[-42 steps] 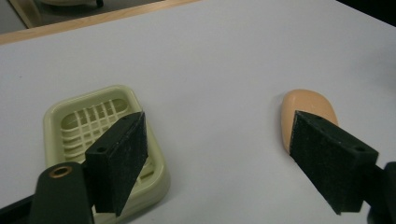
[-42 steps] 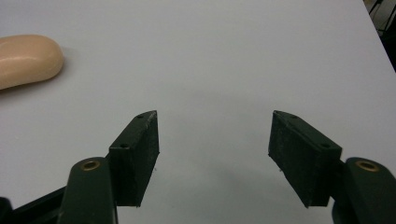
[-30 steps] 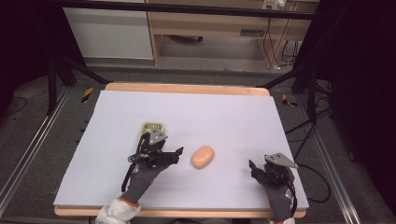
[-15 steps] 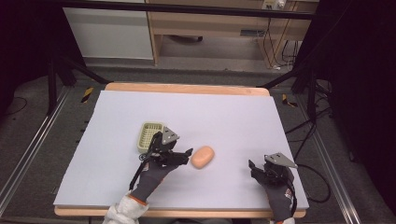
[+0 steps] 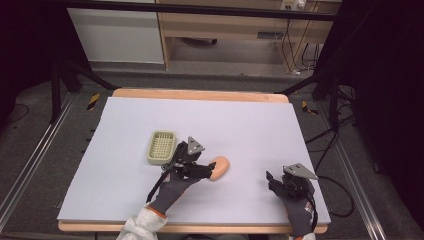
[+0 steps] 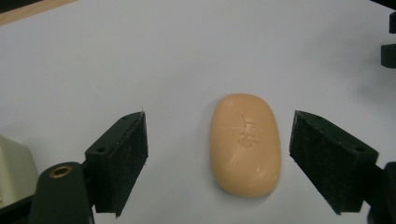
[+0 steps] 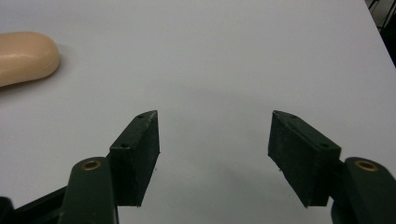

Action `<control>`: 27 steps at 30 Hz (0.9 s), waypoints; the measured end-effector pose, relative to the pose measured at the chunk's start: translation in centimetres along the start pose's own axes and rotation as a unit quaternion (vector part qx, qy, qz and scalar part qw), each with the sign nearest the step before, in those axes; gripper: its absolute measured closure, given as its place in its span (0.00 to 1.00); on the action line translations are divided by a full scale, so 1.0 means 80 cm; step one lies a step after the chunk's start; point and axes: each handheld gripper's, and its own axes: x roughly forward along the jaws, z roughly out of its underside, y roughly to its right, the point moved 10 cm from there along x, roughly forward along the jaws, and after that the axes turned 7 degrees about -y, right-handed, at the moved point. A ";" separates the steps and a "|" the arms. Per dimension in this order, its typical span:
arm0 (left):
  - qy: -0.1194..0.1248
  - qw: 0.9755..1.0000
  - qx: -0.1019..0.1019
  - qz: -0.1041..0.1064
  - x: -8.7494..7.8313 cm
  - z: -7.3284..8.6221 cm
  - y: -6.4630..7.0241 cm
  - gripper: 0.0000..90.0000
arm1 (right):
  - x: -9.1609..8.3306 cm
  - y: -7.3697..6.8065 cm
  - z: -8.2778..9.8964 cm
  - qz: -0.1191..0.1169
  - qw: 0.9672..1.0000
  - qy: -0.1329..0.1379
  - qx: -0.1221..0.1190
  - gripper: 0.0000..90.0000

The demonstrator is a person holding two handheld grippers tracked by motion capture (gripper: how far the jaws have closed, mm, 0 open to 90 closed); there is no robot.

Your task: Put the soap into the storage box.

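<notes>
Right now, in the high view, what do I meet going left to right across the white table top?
Pale green slotted plastic soap dish → left gripper, jaws open → peach oval soap bar → bare white table top → right gripper, jaws open.

I find no text, label, brand or number I can read here. The bar of soap [image 6: 245, 144] lying between the jaws of my left hand-held gripper [image 6: 219, 161] bears a faint stamped mark on its top face, but it is too shallow and blurred to make out.
</notes>
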 end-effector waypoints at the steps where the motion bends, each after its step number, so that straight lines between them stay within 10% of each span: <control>1: 0.000 1.000 0.000 0.000 0.000 0.000 0.000 0.20 | 0.000 0.000 0.000 0.000 1.000 0.000 0.000 0.38; 27: -0.053 0.998 0.026 0.009 0.044 0.007 0.023 0.17 | 0.000 0.002 0.001 0.004 1.000 -0.004 0.004 0.39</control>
